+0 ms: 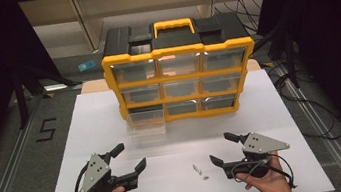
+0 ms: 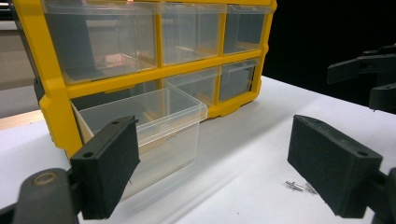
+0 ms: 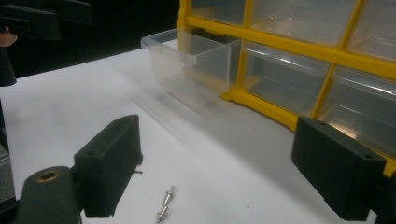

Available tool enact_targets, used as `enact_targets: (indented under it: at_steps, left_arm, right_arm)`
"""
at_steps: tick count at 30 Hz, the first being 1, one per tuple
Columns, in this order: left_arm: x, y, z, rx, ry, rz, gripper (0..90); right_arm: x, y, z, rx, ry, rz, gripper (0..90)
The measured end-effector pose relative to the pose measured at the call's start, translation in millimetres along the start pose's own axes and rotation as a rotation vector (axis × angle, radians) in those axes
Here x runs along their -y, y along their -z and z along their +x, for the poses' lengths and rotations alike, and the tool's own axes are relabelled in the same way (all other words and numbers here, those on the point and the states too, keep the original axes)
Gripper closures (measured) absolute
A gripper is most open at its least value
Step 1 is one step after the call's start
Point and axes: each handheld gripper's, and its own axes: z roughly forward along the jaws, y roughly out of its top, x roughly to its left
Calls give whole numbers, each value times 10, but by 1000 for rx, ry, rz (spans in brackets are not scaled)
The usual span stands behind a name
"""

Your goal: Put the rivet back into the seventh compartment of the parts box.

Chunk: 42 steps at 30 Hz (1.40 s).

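Hard to read those small metal pieces (image 1: pixel 200 170) on the white tabletop (image 1: pixel 262 113): in the high view they are just a few grey specks between the two grippers, nearer the right one, and the right gripper view (image 3: pixel 164 204) shows two slim pin-like pieces lying end to end, with a third barely peeking out behind its near jaw. The left gripper view catches them (image 2: pixel 295 185) low down, partly cut off by its far jaw. Now the containers: the yellow-and-black drawer organiser (image 1: pixel 180 74) stands upright at the back of the table, its clear drawers pushed in, and whether anything lies in them I cannot tell through the glare. One clear drawer (image 1: pixel 146 125), bottom left, is pulled out toward the person, resting on the table, and it looks empty (image 2: pixel 154 126). The left gripper (image 1: pixel 129 158) hangs in front of that drawer with jaws wide apart, gripping nothing. The right gripper (image 1: pixel 222 148) sits just beside the metal pieces, jaws spread wide, nothing between them. Dark cables (image 1: pixel 306 107) trail along the floor at the right.
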Motion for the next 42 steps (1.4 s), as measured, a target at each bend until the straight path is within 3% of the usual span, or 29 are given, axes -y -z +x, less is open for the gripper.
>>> enact_targets:
  at_steps: [9, 11, 12, 16, 24, 29, 32, 38, 42]
  left_arm:
    - [-2, -6, 7, 0, 0, 1, 163]
    - [-2, -8, 8, -1, 1, 2, 163]
    - [0, -12, 10, 0, 0, 0, 163]
    - [0, -13, 8, -2, -5, 4, 164]
    - [10, -17, 5, -6, -5, 7, 165]
    - [14, -31, 2, -6, -3, 10, 165]
    - [13, -31, 3, -2, -2, 8, 165]
    - [8, -27, -5, 1, -1, 2, 165]
    - [7, -28, -3, 0, -1, 2, 165]
  right_arm:
    - [-3, -42, 42, -18, 28, 16, 155]
    - [-13, -45, 54, -11, 39, 37, 153]
    - [-35, -77, 84, -7, 75, 64, 154]
    - [-79, -136, 127, -29, 104, 107, 157]
    - [-105, -351, 185, -81, 162, 325, 221]
    - [-145, -466, 158, -96, 174, 404, 255]
    - [-179, -565, 149, -119, 206, 463, 304]
    - [-173, -788, 193, -128, 201, 577, 325]
    - [-159, -899, 230, -159, 229, 641, 354]
